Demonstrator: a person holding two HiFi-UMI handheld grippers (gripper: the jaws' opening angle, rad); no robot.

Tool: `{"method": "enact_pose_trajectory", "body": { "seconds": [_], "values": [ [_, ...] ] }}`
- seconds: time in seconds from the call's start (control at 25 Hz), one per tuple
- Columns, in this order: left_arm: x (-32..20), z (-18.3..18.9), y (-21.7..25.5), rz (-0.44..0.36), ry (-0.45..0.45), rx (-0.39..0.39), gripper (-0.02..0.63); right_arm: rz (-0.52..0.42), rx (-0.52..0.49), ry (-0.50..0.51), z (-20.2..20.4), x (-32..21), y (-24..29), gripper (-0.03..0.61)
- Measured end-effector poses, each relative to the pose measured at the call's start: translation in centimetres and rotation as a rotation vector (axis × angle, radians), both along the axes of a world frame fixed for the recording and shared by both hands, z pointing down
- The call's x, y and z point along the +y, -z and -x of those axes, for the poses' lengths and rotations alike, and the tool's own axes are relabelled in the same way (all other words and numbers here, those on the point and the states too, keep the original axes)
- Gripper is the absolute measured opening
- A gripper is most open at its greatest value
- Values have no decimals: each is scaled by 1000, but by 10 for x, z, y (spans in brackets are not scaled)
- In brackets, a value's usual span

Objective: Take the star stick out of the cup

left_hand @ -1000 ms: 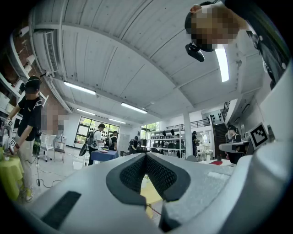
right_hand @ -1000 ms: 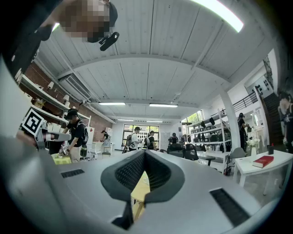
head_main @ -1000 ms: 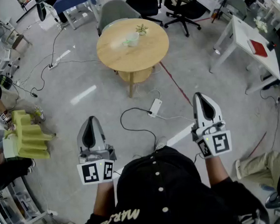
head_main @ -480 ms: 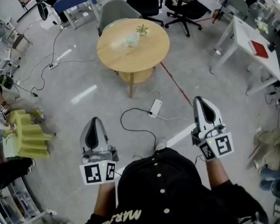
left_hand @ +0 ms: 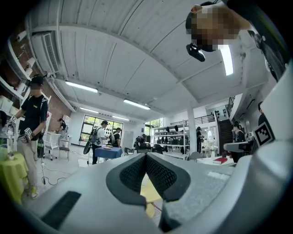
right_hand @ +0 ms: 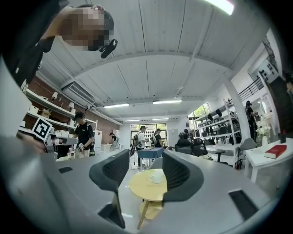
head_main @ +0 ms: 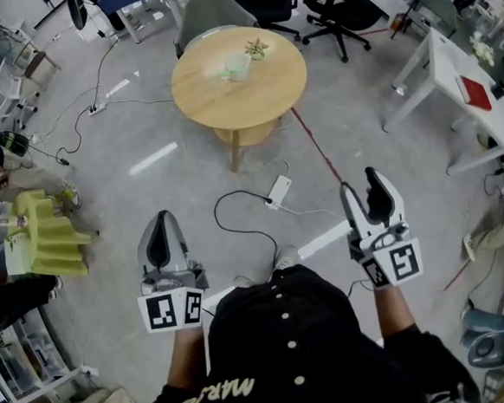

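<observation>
A round wooden table [head_main: 261, 95] stands far ahead on the grey floor, well beyond both grippers. On it is a pale cup [head_main: 238, 66], with a small green star-shaped thing [head_main: 256, 50] just behind it to the right; it is too small to tell whether that is the stick. My left gripper [head_main: 162, 221] hangs at waist height, its jaws shut with nothing between them [left_hand: 146, 157]. My right gripper [head_main: 365, 183] is held likewise, its jaws opening and empty. Between them in the right gripper view [right_hand: 145, 165] the distant table [right_hand: 139, 188] and the cup [right_hand: 157, 177] show.
A white power strip [head_main: 279, 191] with a black cable lies on the floor between me and the table. Office chairs [head_main: 211, 17] stand behind the table. A white desk [head_main: 450, 72] with a red book [head_main: 474, 94] is at the right, and a yellow-green block [head_main: 51, 242] at the left. People stand about.
My right gripper's jaws have gone from shut to apart. The left gripper has stayed shut and about where it was. The camera's aim has shifted slightly.
</observation>
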State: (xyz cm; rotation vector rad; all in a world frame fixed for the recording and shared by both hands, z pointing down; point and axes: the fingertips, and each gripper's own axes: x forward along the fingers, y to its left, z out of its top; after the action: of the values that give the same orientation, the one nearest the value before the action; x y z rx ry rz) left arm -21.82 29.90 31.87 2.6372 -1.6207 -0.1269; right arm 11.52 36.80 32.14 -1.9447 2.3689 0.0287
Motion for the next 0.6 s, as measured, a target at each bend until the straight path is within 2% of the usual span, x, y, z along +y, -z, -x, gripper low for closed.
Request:
{"method": "enact_pose_trajectory", "body": {
  "seconds": [0.12,0.24,0.6],
  "values": [
    [-4,-15,-4,-2,32,-8,3,12,30,8,-26,-8,-11,221],
    [-5,-33,-3,-10,54,-6,3,7,11,20,-47,-17,-12,219],
    [-15,-51,-12,35,87,-24,3,32,12,44,-67,-50,-23,212]
  ]
}}
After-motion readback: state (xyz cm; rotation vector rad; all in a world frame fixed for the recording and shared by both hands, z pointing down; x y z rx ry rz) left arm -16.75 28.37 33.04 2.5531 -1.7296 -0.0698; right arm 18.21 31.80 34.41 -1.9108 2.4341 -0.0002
